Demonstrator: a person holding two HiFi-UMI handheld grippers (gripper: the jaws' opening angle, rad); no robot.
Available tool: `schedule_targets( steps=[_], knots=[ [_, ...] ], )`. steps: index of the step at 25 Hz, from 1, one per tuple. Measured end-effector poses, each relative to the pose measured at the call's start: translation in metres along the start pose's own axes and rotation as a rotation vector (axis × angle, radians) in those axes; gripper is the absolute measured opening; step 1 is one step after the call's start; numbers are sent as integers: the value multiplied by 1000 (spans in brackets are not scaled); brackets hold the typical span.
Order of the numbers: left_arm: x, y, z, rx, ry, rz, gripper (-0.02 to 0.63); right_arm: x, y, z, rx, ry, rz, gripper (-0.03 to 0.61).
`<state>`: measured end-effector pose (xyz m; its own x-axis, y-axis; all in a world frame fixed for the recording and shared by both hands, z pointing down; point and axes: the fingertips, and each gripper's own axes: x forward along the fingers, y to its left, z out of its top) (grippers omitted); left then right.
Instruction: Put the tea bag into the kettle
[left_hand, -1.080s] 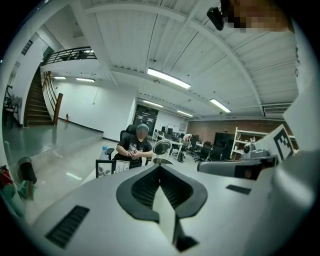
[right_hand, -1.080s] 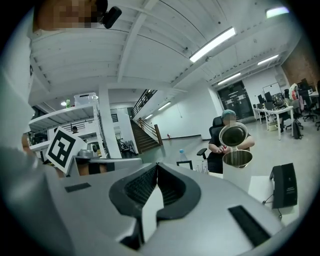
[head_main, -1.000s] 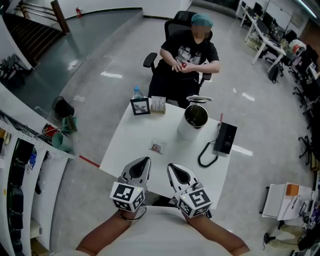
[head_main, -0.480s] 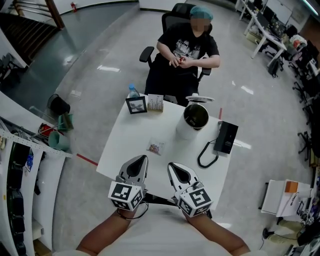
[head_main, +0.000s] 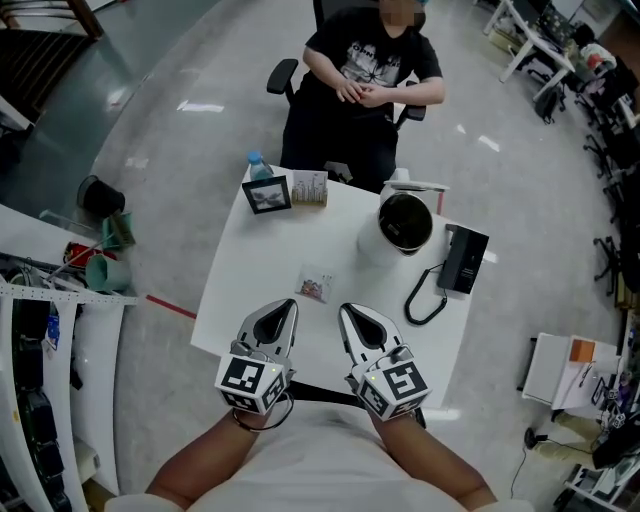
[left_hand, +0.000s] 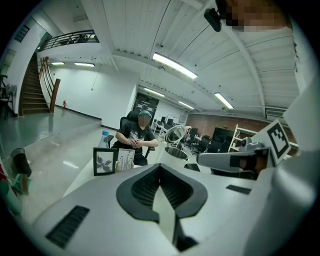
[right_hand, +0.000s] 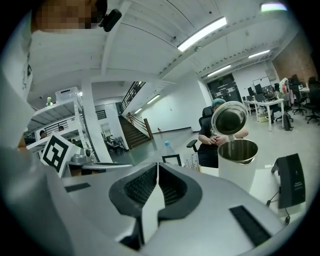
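Note:
A small clear tea bag packet (head_main: 317, 286) lies flat in the middle of the white table (head_main: 250, 270). The white kettle (head_main: 403, 226) stands at the far right with its lid (head_main: 415, 185) swung up and its mouth open; it also shows in the right gripper view (right_hand: 238, 161). My left gripper (head_main: 287, 304) and right gripper (head_main: 347, 310) hover side by side over the near edge, both shut and empty, a short way in front of the packet. The left gripper view shows its jaws (left_hand: 160, 168) closed together, and the right gripper's jaws (right_hand: 156, 170) meet the same way.
A black picture frame (head_main: 266, 196), a card holder (head_main: 309, 188) and a water bottle (head_main: 258, 166) stand at the table's far left. A black kettle base with cord (head_main: 464, 260) lies at the right edge. A person (head_main: 365, 70) sits on a chair behind the table.
The head view has shifted, so the table now sits lower and nearer in the picture. Both grippers stay shut and side by side at the near edge.

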<state>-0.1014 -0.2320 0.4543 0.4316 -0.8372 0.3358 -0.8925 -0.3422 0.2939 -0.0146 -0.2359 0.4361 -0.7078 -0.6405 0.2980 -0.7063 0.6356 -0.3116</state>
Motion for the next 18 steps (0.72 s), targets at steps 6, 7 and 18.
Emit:
schedule_targets(
  steps=[6, 7, 18],
  knots=[
    [24, 23, -14, -24, 45, -28, 9, 29, -11, -17, -13, 45, -25, 14],
    [28, 26, -16, -23, 56, -37, 8, 34, -12, -21, -25, 55, -29, 14],
    [64, 64, -52, -21, 141, -94, 8, 80, -38, -82, -11, 164, -76, 61]
  ],
)
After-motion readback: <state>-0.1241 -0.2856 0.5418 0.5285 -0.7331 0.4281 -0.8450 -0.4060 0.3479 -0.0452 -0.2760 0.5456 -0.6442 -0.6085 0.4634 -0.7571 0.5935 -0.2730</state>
